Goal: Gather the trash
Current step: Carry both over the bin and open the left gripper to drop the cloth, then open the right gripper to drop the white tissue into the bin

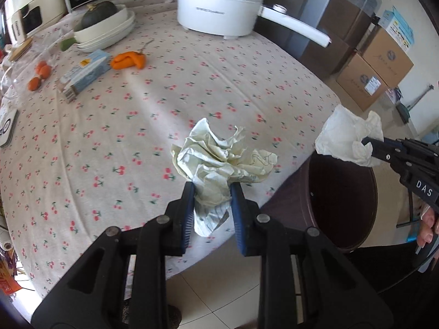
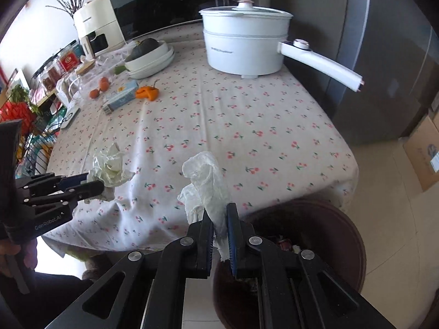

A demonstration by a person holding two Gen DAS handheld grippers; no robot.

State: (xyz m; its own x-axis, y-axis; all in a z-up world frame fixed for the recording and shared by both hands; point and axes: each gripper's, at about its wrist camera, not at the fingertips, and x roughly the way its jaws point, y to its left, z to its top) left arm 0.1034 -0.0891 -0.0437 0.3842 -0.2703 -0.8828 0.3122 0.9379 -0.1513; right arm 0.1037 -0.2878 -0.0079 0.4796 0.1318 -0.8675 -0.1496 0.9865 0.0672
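My left gripper [image 1: 212, 189] is shut on a crumpled yellowish paper [image 1: 219, 159], held just above the near edge of the table; it also shows in the right wrist view [image 2: 109, 168], with the left gripper [image 2: 93, 182] around it. My right gripper [image 2: 219, 213] is shut on a crumpled white tissue [image 2: 205, 181] and holds it above the dark brown trash bin [image 2: 343, 233], which has some trash inside. In the left wrist view the tissue [image 1: 348, 137] hangs from the right gripper [image 1: 367, 142] over the bin [image 1: 365, 192].
The table has a cherry-print cloth [image 1: 164, 87]. On it stand a white electric pot with a long handle [image 1: 222, 2], stacked white dishes with a dark squash [image 1: 104, 27], an orange pepper [image 1: 129, 60] and a blue box [image 1: 85, 74]. Cardboard boxes [image 1: 376, 68] stand on the floor.
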